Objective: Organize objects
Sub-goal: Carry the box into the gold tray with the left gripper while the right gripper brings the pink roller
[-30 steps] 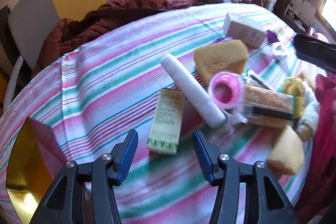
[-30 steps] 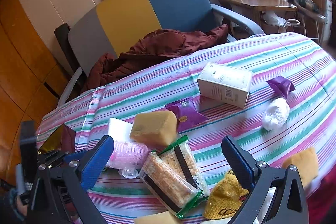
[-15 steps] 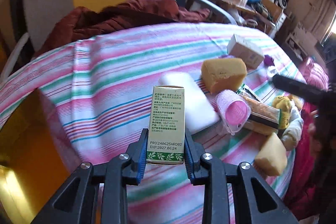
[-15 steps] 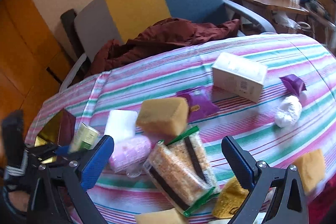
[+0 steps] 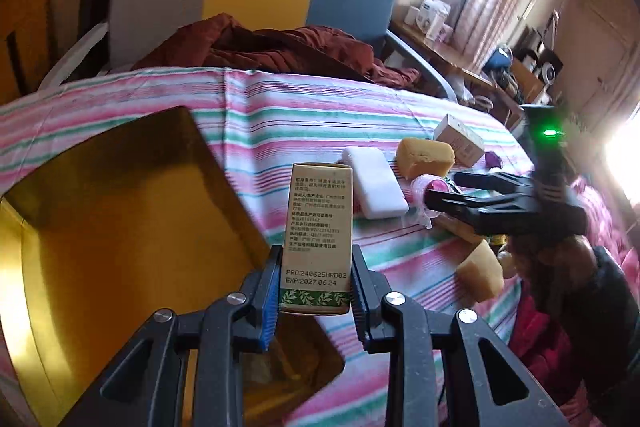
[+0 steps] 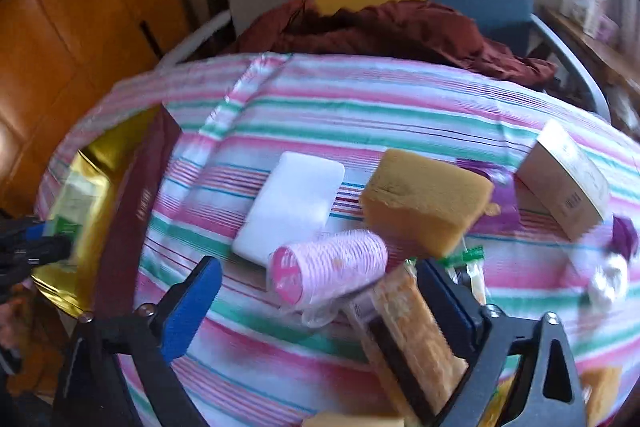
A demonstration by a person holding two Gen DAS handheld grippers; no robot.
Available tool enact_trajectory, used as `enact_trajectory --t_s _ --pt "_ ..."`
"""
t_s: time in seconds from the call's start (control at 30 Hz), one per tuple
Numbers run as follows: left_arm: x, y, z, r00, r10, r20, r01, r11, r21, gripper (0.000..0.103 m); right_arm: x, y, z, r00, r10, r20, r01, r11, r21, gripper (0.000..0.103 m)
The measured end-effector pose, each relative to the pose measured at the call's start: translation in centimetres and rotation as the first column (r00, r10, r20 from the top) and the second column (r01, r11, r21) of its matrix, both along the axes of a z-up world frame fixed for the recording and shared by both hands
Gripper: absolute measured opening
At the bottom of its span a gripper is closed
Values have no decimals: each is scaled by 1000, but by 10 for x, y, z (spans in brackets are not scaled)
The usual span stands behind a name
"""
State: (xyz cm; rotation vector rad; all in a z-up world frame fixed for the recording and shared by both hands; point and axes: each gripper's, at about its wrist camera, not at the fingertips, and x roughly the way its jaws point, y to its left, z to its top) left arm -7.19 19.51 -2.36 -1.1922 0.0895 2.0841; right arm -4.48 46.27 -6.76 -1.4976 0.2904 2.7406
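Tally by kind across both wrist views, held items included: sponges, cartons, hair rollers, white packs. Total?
Yellow sponges: 3
Cartons: 2, the green-leaf carton and the beige carton
Pink hair roller: 1
White pack: 1
Total: 7

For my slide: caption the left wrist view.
Left gripper holds a small green box over the gold tray.
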Motion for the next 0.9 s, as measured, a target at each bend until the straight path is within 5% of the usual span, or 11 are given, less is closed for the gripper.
enact_trajectory --t_s 0.1,0.13,0.5,0.9 --pt "4 -18 3 999 37 3 -37 999 20 30 -16 -4 -11 998 30 55 -32 999 38 83" --pt "6 -25 4 999 50 2 -50 998 25 30 -19 -3 -12 997 29 66 -33 998 49 68" --pt "15 -75 5 985 171 5 -171 983 72 30 -1 -38 45 992 68 -103 -73 997 -40 64" --pt "26 -152 2 938 347 -2 -346 934 86 30 18 -156 75 940 289 -183 -301 953 -41 64"
